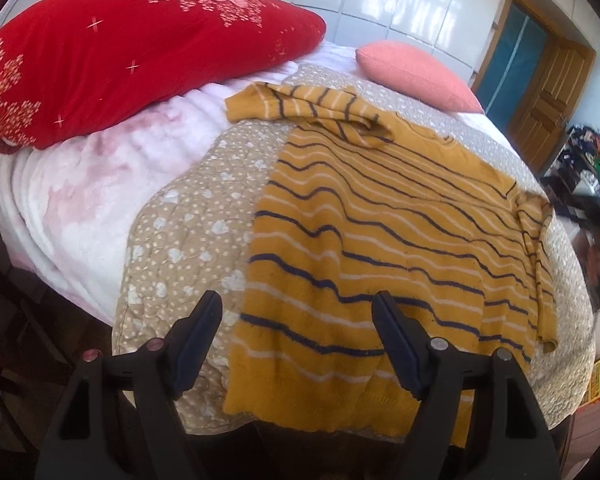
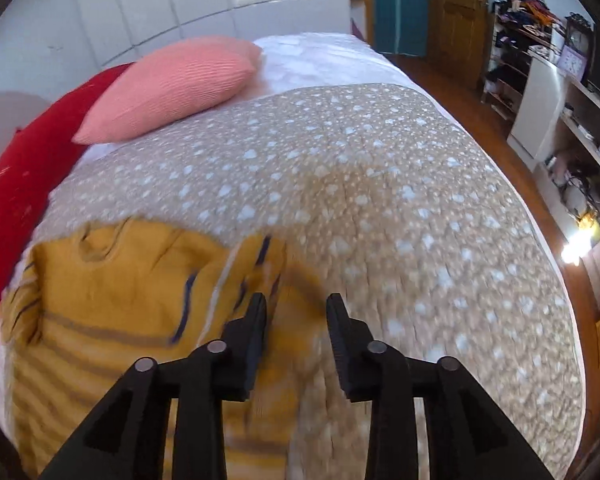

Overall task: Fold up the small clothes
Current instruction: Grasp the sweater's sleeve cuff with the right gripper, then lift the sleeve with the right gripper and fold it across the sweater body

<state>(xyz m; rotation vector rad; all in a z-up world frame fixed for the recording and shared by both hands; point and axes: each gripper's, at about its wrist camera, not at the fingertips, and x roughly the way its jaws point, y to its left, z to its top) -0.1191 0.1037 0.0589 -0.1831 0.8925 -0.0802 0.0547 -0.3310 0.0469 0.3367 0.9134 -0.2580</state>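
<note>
1. Progress: the mustard-yellow knit sweater with navy and white stripes [image 1: 380,220] lies spread flat on the beige dotted quilt [image 1: 180,208]; one sleeve lies across its top, and the folds appear mostly left to do.
2. Left gripper [image 1: 298,308]: jaws wide apart, empty, poised over the hem.
3. Right gripper [image 2: 296,308]: jaws parted, holding nothing, near the sweater's sleeve edge; that view is blurred.

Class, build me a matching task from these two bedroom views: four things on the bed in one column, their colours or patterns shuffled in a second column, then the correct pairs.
Things:
1. sweater
2. large pillow
3. small cushion
4. quilt

Descriptions:
A. plain salmon pink
B. beige with white dots and hearts
C. mustard with dark and white stripes
D. red with a pale floral print

Pairs: 1-C, 2-D, 3-A, 4-B
</note>
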